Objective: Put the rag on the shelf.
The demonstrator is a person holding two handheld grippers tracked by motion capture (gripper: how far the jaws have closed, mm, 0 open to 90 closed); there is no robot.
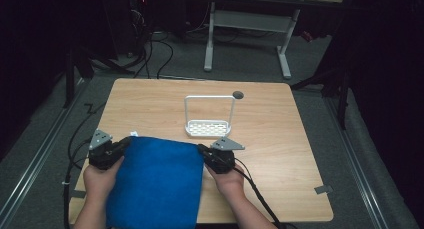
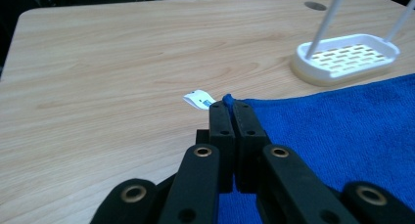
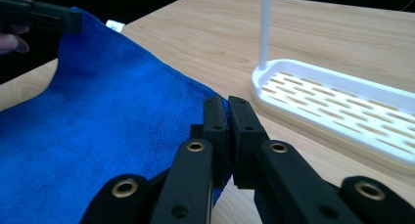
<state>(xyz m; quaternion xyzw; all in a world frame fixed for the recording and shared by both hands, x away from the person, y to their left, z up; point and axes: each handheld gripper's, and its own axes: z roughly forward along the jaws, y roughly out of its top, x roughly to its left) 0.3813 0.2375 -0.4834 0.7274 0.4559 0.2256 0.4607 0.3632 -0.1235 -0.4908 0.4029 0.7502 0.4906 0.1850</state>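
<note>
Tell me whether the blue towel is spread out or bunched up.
Spread out: the blue towel stretches flat between the left gripper and right gripper, each shut on a far corner.

- High view's pretty dim — room around the table [image 1: 280,119] goes almost black, light falls from overhead.
- Gripper views are brighter; black fingers [image 2: 222,126] sharp at the tips, softer nearer the lens.
- No glare — towel [image 3: 98,131] evenly lit.

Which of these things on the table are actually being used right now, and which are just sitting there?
In use:
blue towel, pinched at its two far corners
left gripper, shut on one corner
right gripper, shut on the other corner

Just there:
white rack, beyond the towel
table
</note>
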